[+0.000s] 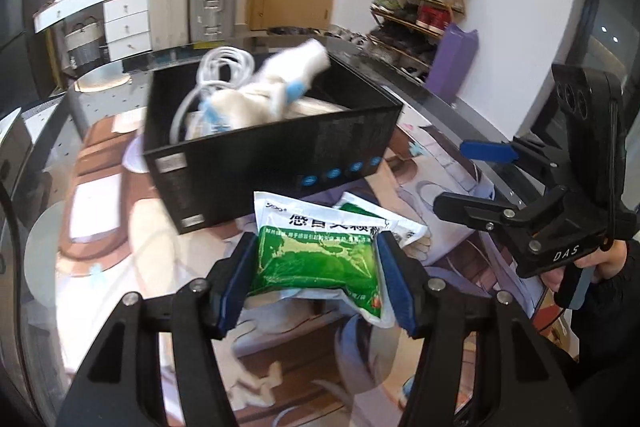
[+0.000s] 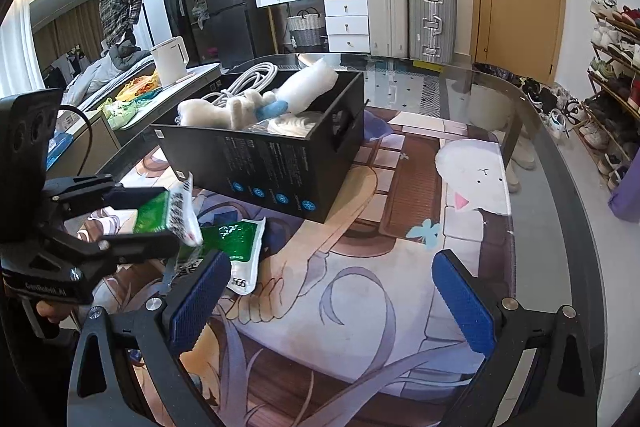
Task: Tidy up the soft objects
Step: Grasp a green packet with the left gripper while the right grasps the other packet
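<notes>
Left wrist view shows the glass desk (image 1: pixel 472 115) with its printed mat, and on it the black box (image 1: pixel 272 147) already holding a white plush toy (image 1: pixel 276 87) and a coiled cable (image 1: pixel 224 61). Near the box, the left hand-held gripper (image 1: pixel 316 267) is closed on a green sachet (image 1: pixel 316 259), lifted just off the mat; a second sachet (image 2: pixel 236 239) lies beneath. To the right, the right hand-held gripper (image 2: pixel 332 299) is wide open, holding nothing. I'd judge this a carry step: next, lift the sachet over the near wall and release inside
</notes>
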`<act>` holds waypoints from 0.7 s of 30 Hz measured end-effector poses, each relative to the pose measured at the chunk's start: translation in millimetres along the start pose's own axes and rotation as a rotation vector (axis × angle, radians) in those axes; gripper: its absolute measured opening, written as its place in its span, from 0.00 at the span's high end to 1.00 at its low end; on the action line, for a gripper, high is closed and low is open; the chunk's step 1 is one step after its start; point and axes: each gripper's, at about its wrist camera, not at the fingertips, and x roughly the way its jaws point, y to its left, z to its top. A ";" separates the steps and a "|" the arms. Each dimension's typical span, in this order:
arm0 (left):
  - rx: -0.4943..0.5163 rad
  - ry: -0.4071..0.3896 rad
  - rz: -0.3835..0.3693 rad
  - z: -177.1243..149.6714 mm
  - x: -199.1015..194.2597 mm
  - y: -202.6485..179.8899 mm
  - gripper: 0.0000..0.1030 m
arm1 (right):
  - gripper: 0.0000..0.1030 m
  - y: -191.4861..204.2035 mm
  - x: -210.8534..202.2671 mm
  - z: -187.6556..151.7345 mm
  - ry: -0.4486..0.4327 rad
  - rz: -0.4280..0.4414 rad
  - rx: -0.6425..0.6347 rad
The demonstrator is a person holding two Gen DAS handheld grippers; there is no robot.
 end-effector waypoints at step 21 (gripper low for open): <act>-0.053 -0.072 0.124 -9.5 -29.1 30.6 0.42 | 0.01 64.4 41.4 -0.7 0.134 0.109 -0.076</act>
